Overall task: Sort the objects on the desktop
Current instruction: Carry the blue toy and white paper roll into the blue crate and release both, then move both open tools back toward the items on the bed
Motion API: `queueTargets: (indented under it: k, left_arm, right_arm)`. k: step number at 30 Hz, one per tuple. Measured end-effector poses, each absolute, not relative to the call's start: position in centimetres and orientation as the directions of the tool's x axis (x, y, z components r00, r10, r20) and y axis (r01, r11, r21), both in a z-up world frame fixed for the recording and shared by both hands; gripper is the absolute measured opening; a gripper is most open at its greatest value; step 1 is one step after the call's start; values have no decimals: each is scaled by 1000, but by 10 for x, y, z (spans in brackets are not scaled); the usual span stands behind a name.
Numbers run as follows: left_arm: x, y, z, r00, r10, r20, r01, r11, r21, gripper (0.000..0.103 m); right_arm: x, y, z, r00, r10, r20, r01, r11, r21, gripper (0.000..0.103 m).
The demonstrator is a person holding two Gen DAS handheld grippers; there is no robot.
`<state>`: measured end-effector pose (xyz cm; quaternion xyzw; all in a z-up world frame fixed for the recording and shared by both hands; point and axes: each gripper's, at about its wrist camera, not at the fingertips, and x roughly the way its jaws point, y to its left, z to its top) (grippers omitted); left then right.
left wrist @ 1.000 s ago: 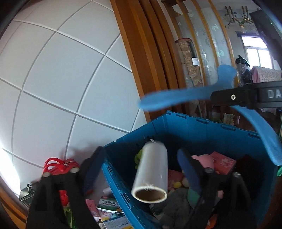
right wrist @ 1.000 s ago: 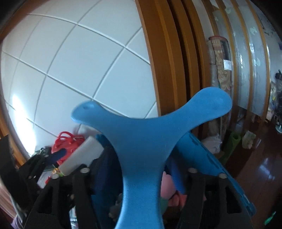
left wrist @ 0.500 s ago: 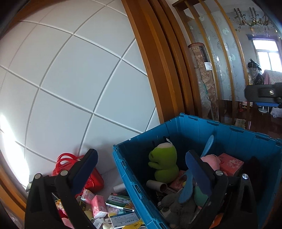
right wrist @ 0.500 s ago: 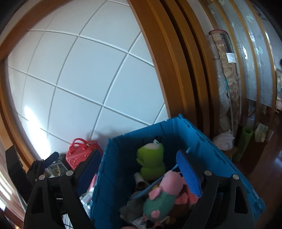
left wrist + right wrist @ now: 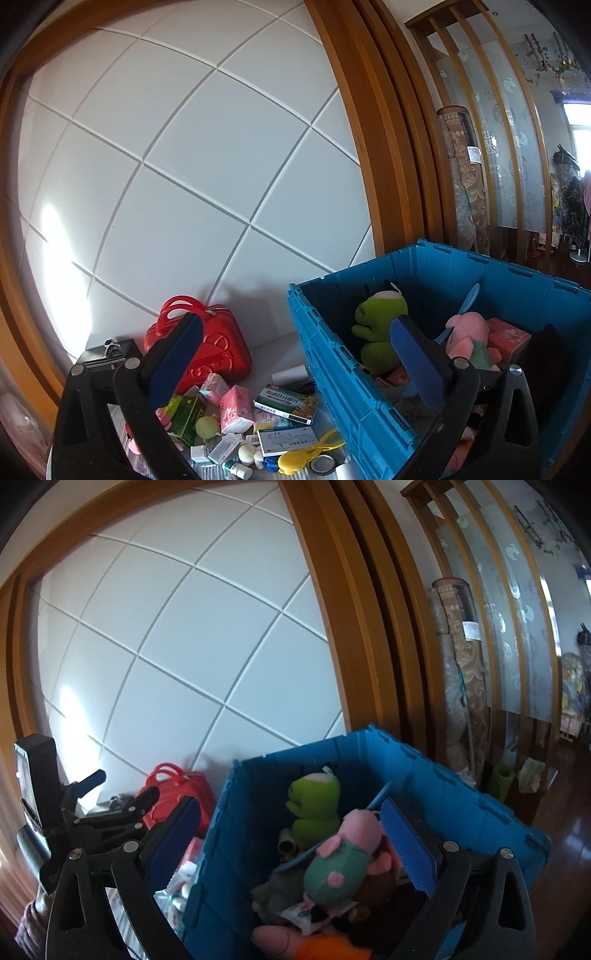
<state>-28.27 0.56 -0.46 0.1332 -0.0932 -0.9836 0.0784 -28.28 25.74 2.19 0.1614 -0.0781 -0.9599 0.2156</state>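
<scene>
Toys fill the blue box (image 5: 332, 354). Small boxes (image 5: 284, 400) wait on the table beside it. Left claw (image 5: 295, 363) is wide and empty; right claw (image 5: 291, 843) is opening, empty. Next, one claw should dip slowly onto one small box.

Open-topped blue plastic crate (image 5: 343, 373) crowded with plush toys (image 5: 314, 805); small boxes (image 5: 284, 400) clutter surface between crate wall and red case (image 5: 218, 347).

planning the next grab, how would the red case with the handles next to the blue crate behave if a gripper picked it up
The red case looks like a moulded hard shell, so probably stiff rather than floppy. Its glossy surface could slip between flat pads; the looped handles seem the safer hold. It leans among loose boxes, so a push may tip it.
</scene>
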Motion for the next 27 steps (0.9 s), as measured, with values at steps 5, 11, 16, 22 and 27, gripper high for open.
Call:
queueTargets:
  k: [5, 11, 16, 22, 27]
  left_arm:
    - [-258, -33, -7, -946, -214, -242, 174, -969, 176, 103]
    - [-226, -96, -20, -928, -271, -254, 225, -954, 197, 103]
    - [-192, -174, -39, -890, -346, -296, 294, -933, 205, 103]
    - [-171, -254, -68, -844, -411, -345, 344, -908, 240, 103]
    - [-169, -288, -104, -820, -412, -397, 336, -909, 248, 103]
  right_arm:
    - [-265, 234, 21, -848, -457, -267, 413, -887, 207, 102]
    - [-244, 177, 15, -814, -493, -307, 460, -870, 178, 102]
    - [-226, 118, 5, -776, -530, -341, 507, -846, 161, 102]
    - [-212, 50, -26, -722, -568, -395, 550, -818, 171, 102]
    - [-220, -7, -77, -645, -583, -494, 596, -788, 153, 101]
